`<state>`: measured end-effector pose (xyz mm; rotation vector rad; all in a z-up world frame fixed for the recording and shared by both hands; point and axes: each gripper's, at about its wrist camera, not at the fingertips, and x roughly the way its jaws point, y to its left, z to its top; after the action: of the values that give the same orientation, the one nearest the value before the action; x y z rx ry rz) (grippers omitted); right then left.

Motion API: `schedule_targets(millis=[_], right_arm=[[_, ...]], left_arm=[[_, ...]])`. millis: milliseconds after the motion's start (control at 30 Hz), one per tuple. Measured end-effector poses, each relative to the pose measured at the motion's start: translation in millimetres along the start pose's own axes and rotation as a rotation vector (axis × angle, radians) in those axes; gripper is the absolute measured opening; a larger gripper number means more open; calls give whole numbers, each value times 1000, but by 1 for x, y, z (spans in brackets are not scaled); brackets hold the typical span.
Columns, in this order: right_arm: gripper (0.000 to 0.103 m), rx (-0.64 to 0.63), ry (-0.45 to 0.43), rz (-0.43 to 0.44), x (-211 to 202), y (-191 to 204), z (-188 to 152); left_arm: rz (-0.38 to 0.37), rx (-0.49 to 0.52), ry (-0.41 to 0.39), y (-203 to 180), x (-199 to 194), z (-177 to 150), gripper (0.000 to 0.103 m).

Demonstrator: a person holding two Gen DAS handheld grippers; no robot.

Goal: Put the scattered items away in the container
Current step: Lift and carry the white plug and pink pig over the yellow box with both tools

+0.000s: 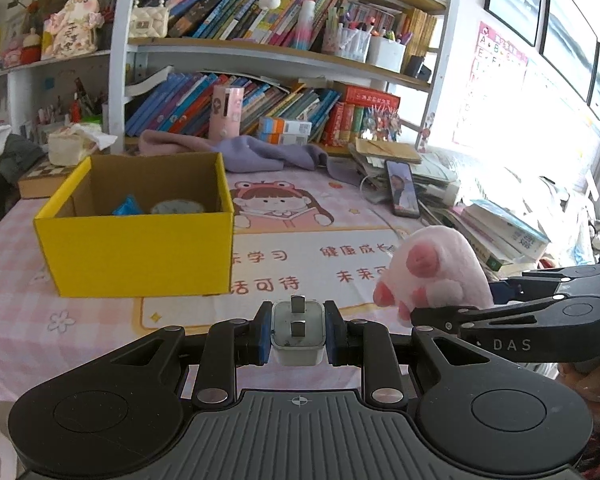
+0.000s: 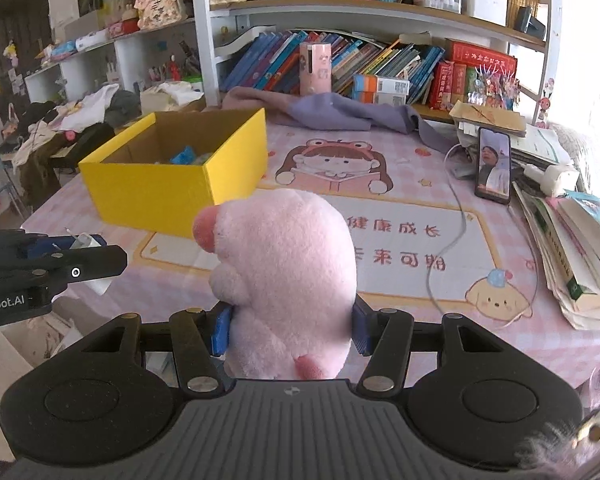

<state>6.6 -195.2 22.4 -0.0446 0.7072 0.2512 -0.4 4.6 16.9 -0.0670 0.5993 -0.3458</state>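
Note:
My left gripper [image 1: 298,338] is shut on a small white plug adapter [image 1: 298,332], its two metal prongs facing up. It hangs above the pink desk mat, in front of the yellow cardboard box [image 1: 140,252], which lies ahead to the left. Inside the box lie a blue item [image 1: 127,207] and a round pale item [image 1: 176,207]. My right gripper [image 2: 290,328] is shut on a pink plush paw [image 2: 284,276], whose bulk hides the blue pads' inner faces. That paw [image 1: 432,272] also shows in the left wrist view, at the right. The box [image 2: 172,184] sits ahead-left of the paw.
A phone [image 2: 494,164] with a lit screen leans on stacked books [image 2: 572,248] at the right, its white cable [image 2: 452,232] trailing over the mat. A purple cloth [image 2: 332,112] lies in front of the bookshelf. Clothes pile up at the far left.

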Motion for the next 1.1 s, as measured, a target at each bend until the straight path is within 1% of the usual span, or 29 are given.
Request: schedule_targets(millis=[233, 600, 900, 1100], right_arm=[[53, -42, 41, 63, -3, 23, -9], [53, -131, 71, 162, 1, 61, -12], [53, -231, 72, 258, 11, 95, -2], [53, -292, 88, 321, 23, 113, 5]], left_arm=[[42, -44, 0, 14, -17, -12, 24], [110, -100, -12, 41, -40, -22, 24], [201, -153, -38, 72, -57, -22, 24], [259, -188, -44, 91, -60, -20, 24]])
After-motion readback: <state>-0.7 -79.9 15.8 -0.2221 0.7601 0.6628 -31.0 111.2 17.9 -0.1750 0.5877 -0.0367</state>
